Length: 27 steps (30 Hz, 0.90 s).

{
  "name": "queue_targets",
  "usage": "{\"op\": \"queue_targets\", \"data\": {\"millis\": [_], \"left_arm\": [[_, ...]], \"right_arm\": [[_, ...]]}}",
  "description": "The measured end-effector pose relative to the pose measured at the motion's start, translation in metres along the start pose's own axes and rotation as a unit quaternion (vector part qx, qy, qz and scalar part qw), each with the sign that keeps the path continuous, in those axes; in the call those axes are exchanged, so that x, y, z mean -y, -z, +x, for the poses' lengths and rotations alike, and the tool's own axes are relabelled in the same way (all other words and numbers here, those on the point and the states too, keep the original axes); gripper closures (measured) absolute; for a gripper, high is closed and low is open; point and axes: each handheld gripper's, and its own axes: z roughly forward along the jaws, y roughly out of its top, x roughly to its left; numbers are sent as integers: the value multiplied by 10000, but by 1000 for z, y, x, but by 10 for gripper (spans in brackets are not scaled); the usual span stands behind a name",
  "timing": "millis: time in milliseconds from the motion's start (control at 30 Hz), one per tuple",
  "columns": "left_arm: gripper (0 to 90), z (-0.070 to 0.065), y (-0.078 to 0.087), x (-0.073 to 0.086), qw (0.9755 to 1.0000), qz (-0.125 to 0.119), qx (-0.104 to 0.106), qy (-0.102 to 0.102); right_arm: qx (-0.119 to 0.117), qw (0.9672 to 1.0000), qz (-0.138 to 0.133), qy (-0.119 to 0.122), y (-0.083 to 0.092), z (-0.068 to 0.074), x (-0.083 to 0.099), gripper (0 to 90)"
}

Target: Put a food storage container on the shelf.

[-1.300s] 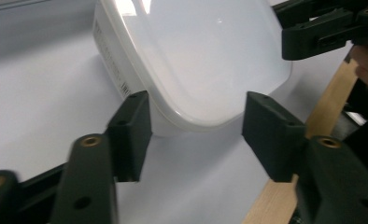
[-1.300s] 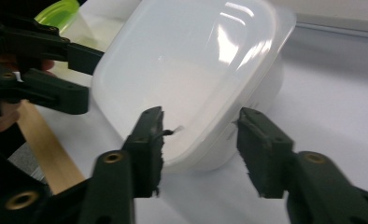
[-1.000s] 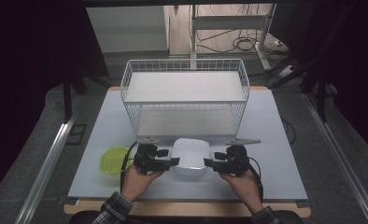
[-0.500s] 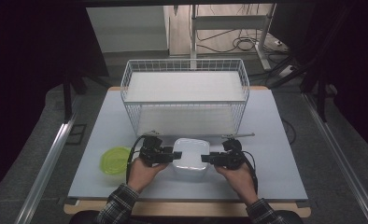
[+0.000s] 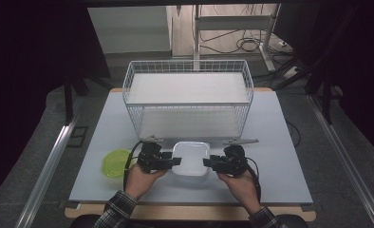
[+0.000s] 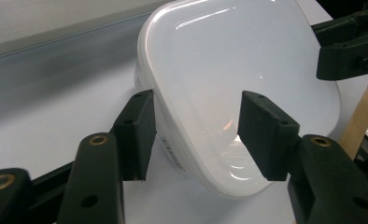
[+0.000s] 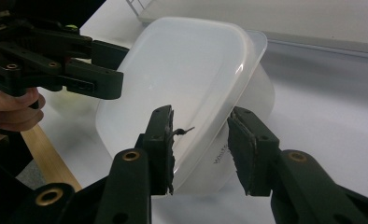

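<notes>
A white translucent plastic container (image 5: pixel 191 158) stands open side up near the table's front edge. My left gripper (image 5: pixel 176 160) reaches its left rim, and my right gripper (image 5: pixel 206 163) its right rim. In the left gripper view the container (image 6: pixel 229 84) has its wall between my left gripper's (image 6: pixel 194 135) jaws, one pad outside and one inside with a gap. These jaws have just closed in, then eased a little wider. In the right gripper view my right gripper (image 7: pixel 201 144) straddles the container's (image 7: pixel 191 74) rim. Its jaws have just been closing, and no firm press shows.
A white wire basket (image 5: pixel 188 99) stands behind the container. A green lid (image 5: pixel 116 163) lies to the left of my left hand. Two thin metal pieces (image 5: pixel 242 141) lie at the basket's foot. The table's wooden front edge (image 5: pixel 190 212) is close to the person's wrists.
Both grippers have edged inward onto the container's two side rims, and their jaws have narrowed. The container has stayed where it was.
</notes>
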Motion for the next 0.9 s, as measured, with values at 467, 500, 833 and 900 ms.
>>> {"op": "queue_targets", "data": {"millis": [467, 500, 833, 900], "left_arm": [[523, 2, 5, 8, 9994, -3, 259, 220], [552, -1, 6, 8, 9997, -46, 167, 166], [618, -11, 9, 11, 9997, -212, -101, 86], [650, -12, 9, 11, 9994, -298, -137, 66]], "right_arm": [[-28, 9999, 128, -50, -4, -5, 5, 639], [-24, 9999, 137, -68, -4, -5, 5, 632], [74, 9999, 55, -138, -1, -4, 7, 664], [171, 9998, -4, -67, 0, -3, 7, 682]]}}
